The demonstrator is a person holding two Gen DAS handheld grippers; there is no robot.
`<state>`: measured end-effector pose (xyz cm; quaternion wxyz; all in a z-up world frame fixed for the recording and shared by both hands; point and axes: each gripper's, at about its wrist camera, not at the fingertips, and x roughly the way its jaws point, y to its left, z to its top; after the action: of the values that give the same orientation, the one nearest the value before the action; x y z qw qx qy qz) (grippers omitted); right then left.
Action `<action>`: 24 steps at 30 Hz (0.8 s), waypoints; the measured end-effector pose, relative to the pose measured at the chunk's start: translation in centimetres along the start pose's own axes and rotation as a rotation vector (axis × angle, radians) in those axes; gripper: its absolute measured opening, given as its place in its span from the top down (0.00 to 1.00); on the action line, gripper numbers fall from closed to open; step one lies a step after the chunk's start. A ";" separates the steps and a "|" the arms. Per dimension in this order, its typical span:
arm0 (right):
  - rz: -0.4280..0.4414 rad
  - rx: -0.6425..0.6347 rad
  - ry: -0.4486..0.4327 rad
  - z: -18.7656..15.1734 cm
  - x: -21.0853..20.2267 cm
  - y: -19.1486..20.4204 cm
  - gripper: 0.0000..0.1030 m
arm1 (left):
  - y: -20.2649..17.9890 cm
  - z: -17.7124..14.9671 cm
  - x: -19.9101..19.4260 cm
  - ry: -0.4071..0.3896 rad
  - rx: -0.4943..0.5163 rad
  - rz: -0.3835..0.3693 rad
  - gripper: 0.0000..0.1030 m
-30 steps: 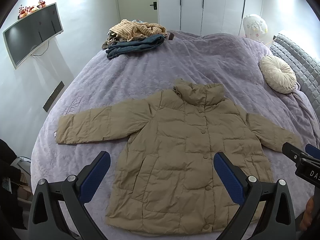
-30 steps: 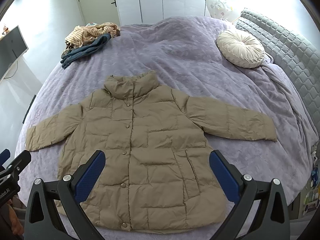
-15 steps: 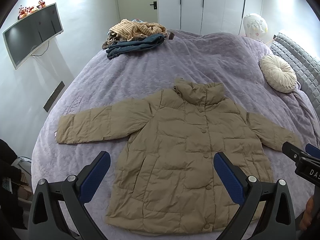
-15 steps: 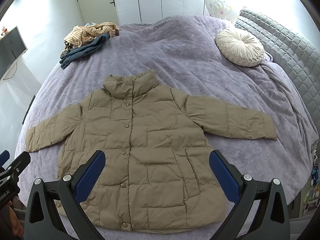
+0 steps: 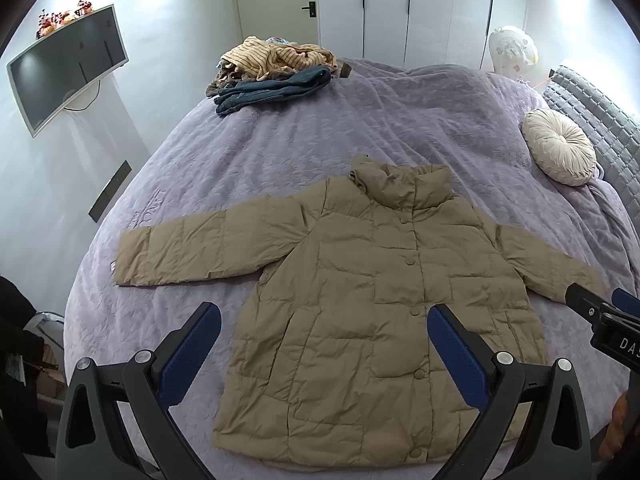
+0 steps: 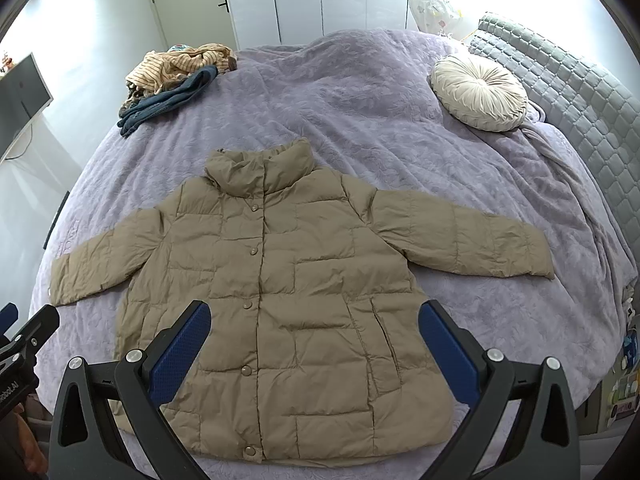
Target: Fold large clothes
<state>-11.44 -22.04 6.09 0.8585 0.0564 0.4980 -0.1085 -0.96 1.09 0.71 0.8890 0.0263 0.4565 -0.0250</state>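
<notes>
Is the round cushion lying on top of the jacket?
No, the round cushion lies near the headboard, apart from the jacket.

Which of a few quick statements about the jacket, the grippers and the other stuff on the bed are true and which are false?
1. The tan puffer jacket lies spread flat with both sleeves out. True.
2. The left gripper is clamped on a sleeve. False: it is open and holds nothing.
3. The right gripper is open above the jacket's lower half. True.
4. The round cream cushion sits on the jacket. False: it lies apart, near the grey headboard.
5. A pile of clothes lies at the bed's far side. True.
</notes>
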 end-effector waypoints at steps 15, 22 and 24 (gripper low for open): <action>-0.005 0.007 0.007 -0.2 0.7 0.0 0.00 | -0.1 0.0 0.1 0.003 0.008 -0.002 0.00; -0.003 0.007 0.013 -0.1 0.8 0.0 0.00 | 0.0 0.1 0.1 0.008 0.007 -0.004 0.00; -0.005 0.007 0.014 -0.1 0.8 0.1 0.00 | 0.0 0.2 0.1 0.010 0.009 -0.005 0.00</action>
<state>-11.13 -22.05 5.36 0.8546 0.0588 0.5037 -0.1118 -0.72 1.10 0.71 0.8864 0.0292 0.4610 -0.0290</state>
